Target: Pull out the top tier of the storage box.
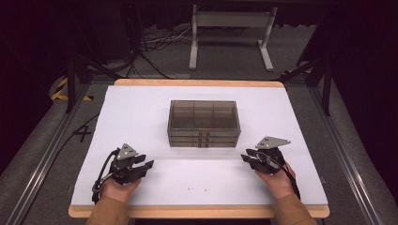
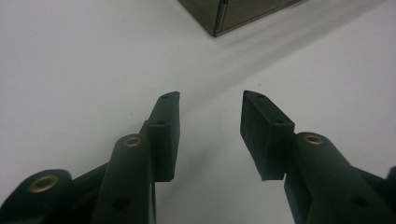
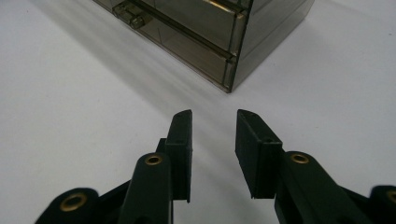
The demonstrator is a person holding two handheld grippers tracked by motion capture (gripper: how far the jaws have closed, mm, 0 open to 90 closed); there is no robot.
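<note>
A smoky see-through drawer box (image 1: 204, 123) stands at the middle of the white table top (image 1: 141, 108), its stacked drawers shut and their small latches facing me. My left gripper (image 1: 148, 164) rests near the front left, jaws apart and empty. In the left gripper view my left gripper (image 2: 210, 119) stands open over bare white surface, with a corner of the box (image 2: 233, 14) ahead. My right gripper (image 1: 245, 157) sits at the front right, open with nothing held. In the right gripper view my right gripper (image 3: 214, 135) points toward the box's front corner (image 3: 229, 51).
The table has a wooden rim (image 1: 197, 83). Beyond its far edge stand a white metal frame (image 1: 230, 33) and loose cables (image 1: 155, 44) on the floor. Dark frame rails (image 1: 338, 140) run along both sides of the table.
</note>
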